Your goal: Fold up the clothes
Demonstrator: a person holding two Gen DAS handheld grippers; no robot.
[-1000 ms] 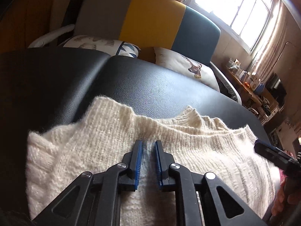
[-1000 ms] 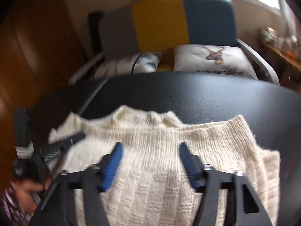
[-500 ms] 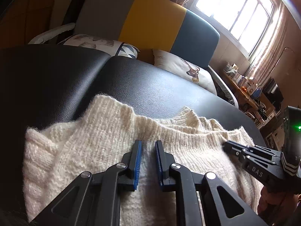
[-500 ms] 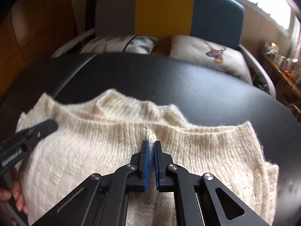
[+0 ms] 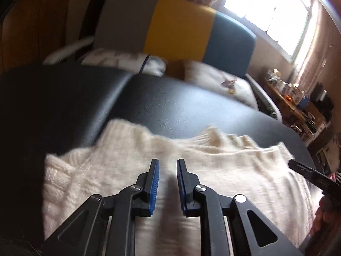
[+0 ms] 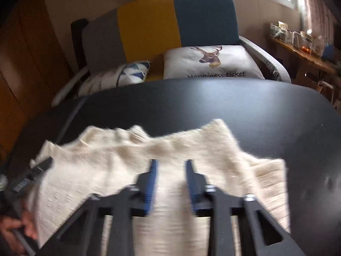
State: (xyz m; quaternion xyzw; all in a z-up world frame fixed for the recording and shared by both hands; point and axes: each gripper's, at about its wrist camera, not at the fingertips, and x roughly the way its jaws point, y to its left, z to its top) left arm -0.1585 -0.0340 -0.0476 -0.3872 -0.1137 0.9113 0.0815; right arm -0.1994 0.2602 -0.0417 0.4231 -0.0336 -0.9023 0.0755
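1. Two grippers over cream sweater (image 5: 213, 170) lying on black counter (image 5: 191, 111), long axis left-right across frame
2. left gripper (image 5: 167, 164) fingers slightly parted, empty; right gripper (image 6: 171, 164) fingers parted, empty
3. sweater directly below both, far edge just ahead

Both views low over sweater (image 5: 119, 170)
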